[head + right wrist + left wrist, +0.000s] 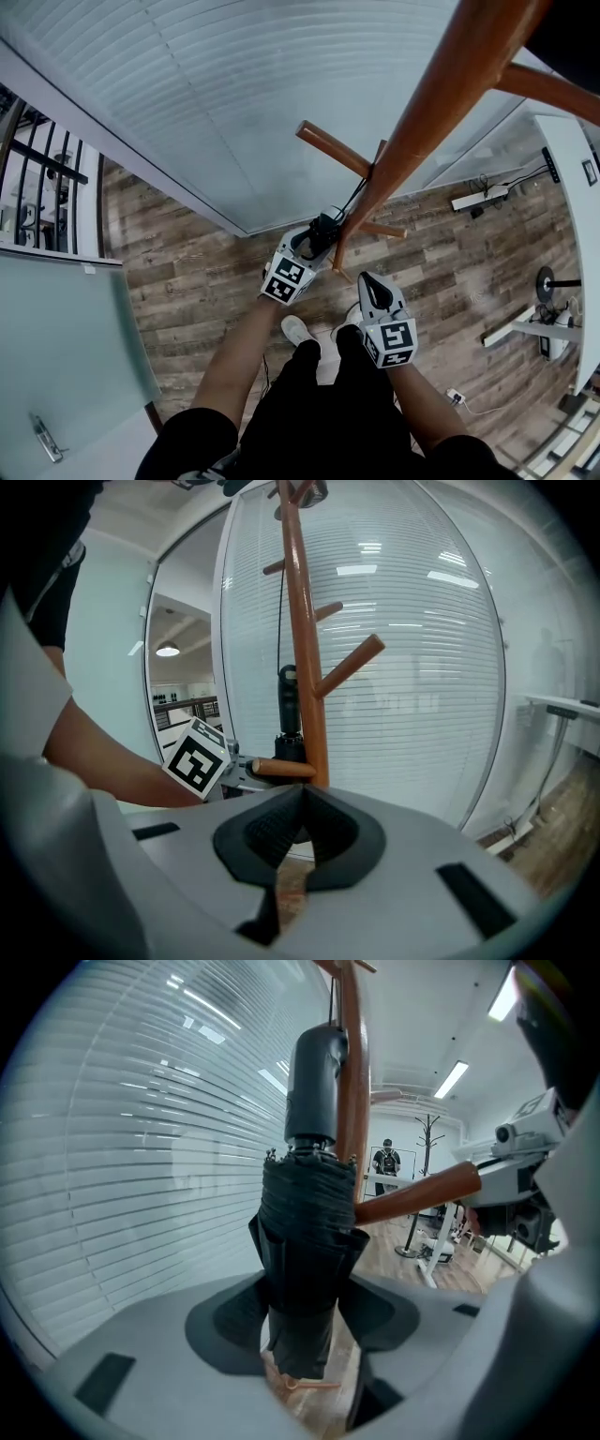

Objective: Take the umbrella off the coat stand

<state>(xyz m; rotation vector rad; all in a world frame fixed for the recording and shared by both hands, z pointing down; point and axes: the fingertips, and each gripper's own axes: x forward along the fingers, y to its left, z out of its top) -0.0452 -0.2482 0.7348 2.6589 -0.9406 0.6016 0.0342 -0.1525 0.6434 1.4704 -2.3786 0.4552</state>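
A folded black umbrella (305, 1222) hangs upright by its cord from a peg of the brown wooden coat stand (352, 1101), handle (316, 1082) uppermost. My left gripper (305, 1312) is shut on the folded canopy, one dark pad against each side. In the head view the left gripper (314, 246) reaches the umbrella (323, 228) beside the stand's pole (422, 122). My right gripper (368, 283) is lower and nearer to me, apart from the stand. Its pads meet at the tip with nothing between them (300, 803). It looks at the pole (305, 667) and the umbrella (286, 714).
A curved frosted glass wall (187, 94) stands right behind the stand. Short pegs (347, 667) stick out from the pole. A white desk (572, 187) and a power strip (478, 199) are at the right. My shoe (298, 330) is on the wooden floor. A second coat stand (429, 1133) is far off.
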